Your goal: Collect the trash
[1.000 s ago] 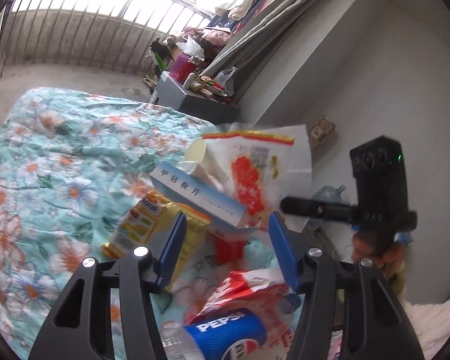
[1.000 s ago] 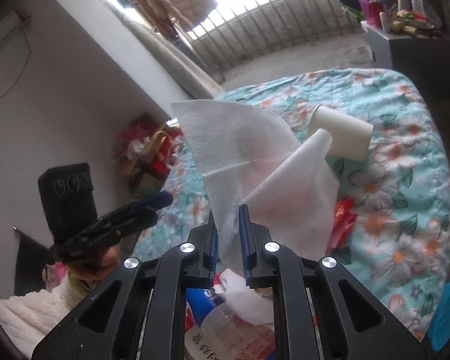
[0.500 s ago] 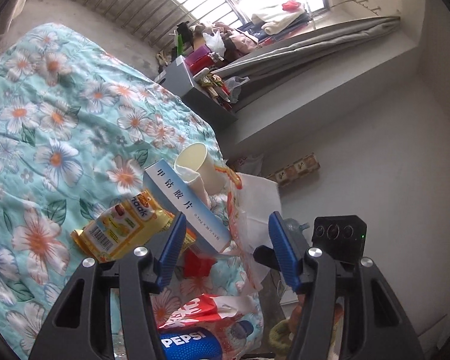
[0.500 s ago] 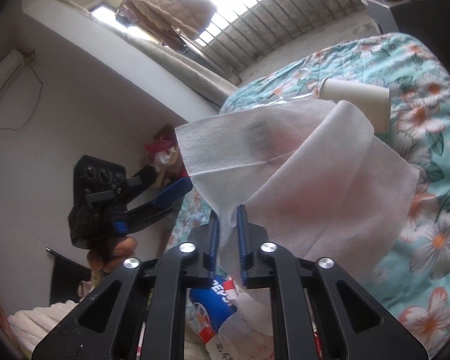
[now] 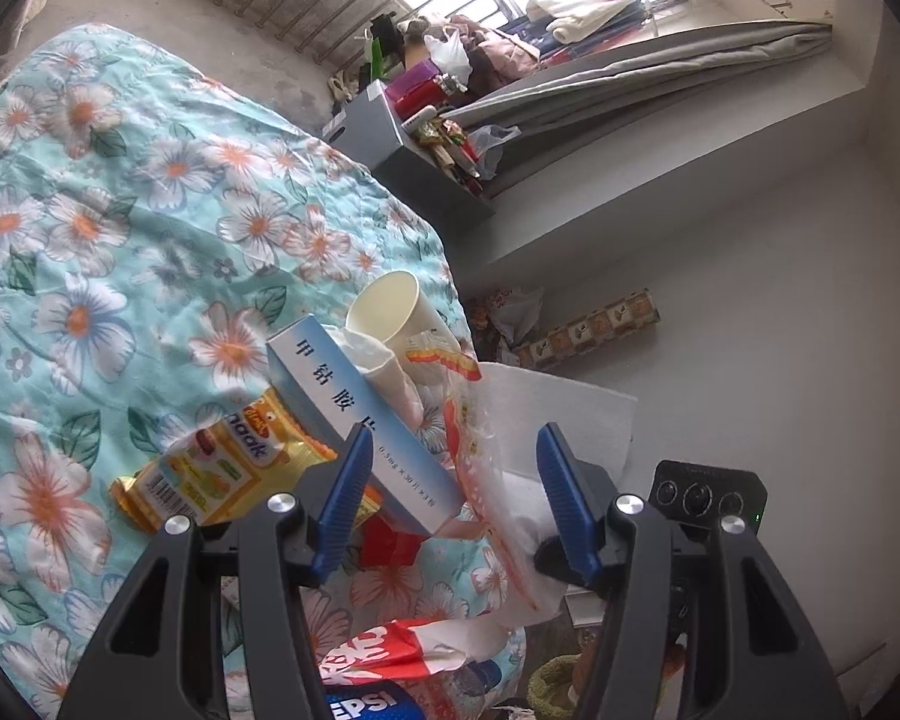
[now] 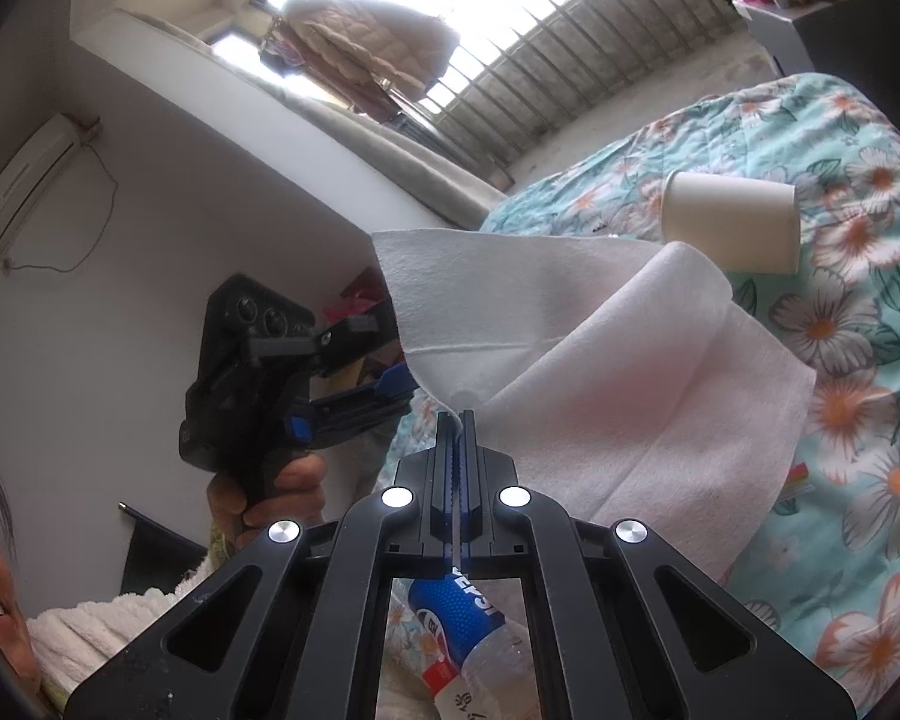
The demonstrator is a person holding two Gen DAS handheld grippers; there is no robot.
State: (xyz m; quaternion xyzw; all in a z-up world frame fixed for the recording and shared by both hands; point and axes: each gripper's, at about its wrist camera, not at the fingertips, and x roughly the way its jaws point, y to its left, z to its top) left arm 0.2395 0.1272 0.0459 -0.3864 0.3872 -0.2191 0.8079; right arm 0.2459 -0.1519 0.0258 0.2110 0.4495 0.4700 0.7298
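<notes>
Your right gripper [image 6: 459, 420] has just closed its jaws, pinching the thin white tissue sheet [image 6: 600, 372] by one corner; it may tear or slip. Left gripper [image 5: 450, 492] jaws spread, seemingly empty, over the blue-white medicine box [image 5: 354, 414].

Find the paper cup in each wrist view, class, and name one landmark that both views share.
Left wrist: paper cup lies centre, mouth towards the camera, behind the blue box.
Right wrist: cup lies upper right, on its side, beyond the tissue.
Shared landmark: the floral quilt.
</notes>
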